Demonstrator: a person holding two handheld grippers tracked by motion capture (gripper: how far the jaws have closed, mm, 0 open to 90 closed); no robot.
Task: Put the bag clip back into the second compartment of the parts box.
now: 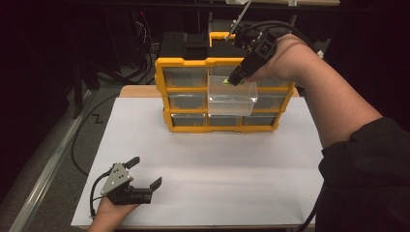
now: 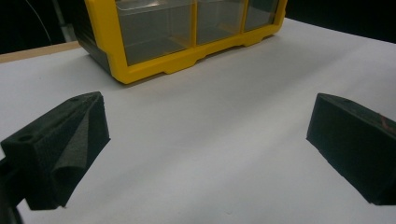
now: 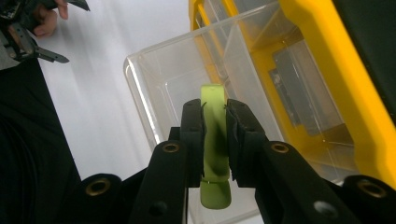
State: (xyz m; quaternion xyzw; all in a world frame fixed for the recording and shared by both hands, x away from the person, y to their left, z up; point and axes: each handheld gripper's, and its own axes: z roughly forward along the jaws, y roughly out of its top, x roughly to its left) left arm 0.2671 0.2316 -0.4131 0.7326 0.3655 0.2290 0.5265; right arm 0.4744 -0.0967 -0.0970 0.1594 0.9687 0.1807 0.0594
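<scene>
Right gripper [image 3: 215, 135], centre of its own view, is clamped on a green piece [image 3: 214, 140] held over the clear drawer [image 1: 232, 96], which juts from the yellow organizer [image 1: 169, 87] at upper centre of the high view. Best bet: lower it well inside the walls, then let go. Left gripper [image 1: 145, 173], lower left, sits spread wide and empty on the white table [image 1: 217, 164], well apart, blocking nothing.
</scene>
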